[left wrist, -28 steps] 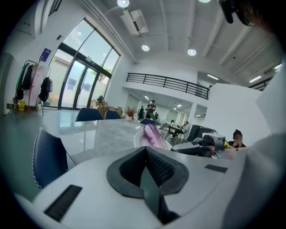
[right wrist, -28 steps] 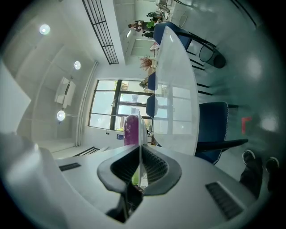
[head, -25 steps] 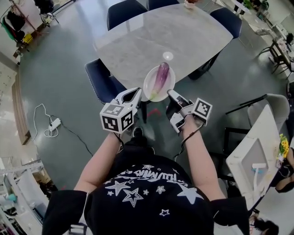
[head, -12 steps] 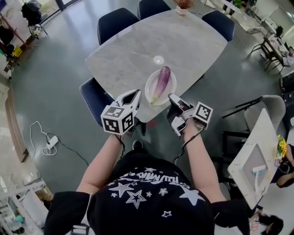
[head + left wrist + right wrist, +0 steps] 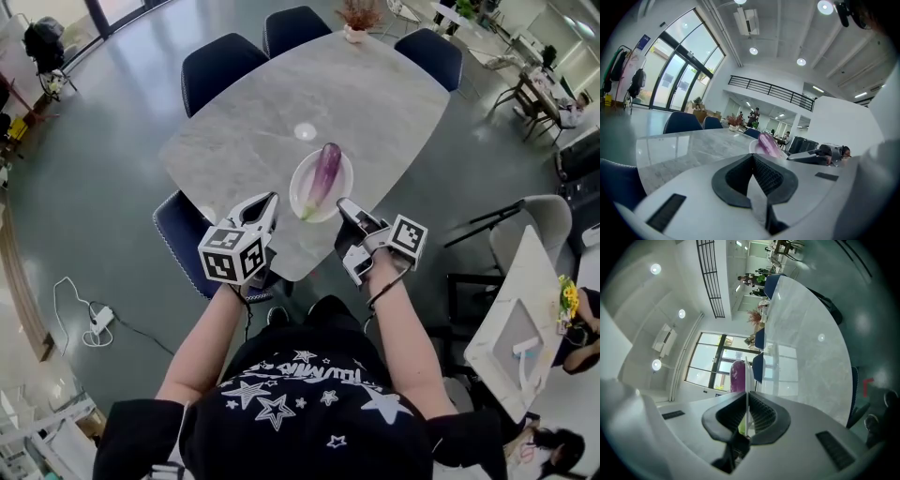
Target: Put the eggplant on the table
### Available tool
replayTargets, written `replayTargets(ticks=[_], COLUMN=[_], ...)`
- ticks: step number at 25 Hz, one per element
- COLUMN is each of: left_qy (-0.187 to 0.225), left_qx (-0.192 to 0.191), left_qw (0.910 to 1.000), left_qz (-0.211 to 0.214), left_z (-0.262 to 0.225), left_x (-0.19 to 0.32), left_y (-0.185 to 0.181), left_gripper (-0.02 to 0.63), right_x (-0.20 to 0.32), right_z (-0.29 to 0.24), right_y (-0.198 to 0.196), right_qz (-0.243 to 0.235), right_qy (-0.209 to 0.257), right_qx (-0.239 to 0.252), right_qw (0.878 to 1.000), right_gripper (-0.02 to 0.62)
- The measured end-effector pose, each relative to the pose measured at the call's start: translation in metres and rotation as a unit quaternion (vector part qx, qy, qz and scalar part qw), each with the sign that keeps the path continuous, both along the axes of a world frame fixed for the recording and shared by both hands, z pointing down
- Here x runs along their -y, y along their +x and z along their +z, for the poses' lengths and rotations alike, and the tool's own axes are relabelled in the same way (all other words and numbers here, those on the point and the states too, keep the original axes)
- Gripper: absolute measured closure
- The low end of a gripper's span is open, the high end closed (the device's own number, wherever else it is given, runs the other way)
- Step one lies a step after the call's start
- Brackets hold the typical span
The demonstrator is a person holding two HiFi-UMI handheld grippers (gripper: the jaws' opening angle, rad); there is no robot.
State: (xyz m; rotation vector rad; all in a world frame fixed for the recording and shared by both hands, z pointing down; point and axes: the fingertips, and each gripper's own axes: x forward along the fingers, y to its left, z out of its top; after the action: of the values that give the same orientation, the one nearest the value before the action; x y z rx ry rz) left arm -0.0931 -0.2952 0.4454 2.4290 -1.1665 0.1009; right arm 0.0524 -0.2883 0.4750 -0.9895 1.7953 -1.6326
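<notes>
Right claw (image 5: 746, 418) pinches the plate (image 5: 747, 380) rim; eggplant (image 5: 737, 376) rests on the plate.

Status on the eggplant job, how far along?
Done: the purple eggplant lies on the round white plate, which is over the grey marble table. In hand: the right gripper is shut on the plate's near rim; the left gripper is shut and empty beside it. Left: set the plate down (can't tell if it rests yet) and release.
</notes>
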Motion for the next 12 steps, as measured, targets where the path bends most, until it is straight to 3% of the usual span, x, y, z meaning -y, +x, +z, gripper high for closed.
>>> replayTargets(ticks=[12], left_qy=[-0.008], left_qx=[0.012], left_qw=[0.9989], left_qz=[-0.044], left_z=[0.004], left_x=[0.076], left_y=[0.026], left_gripper=[0.598], right_x=[0.097], right_z=[0.011], right_y=[0.021], right_qz=[-0.053], right_qy=[-0.012], right_qx=[0.015], right_qw=[0.998], right_gripper=[0.574])
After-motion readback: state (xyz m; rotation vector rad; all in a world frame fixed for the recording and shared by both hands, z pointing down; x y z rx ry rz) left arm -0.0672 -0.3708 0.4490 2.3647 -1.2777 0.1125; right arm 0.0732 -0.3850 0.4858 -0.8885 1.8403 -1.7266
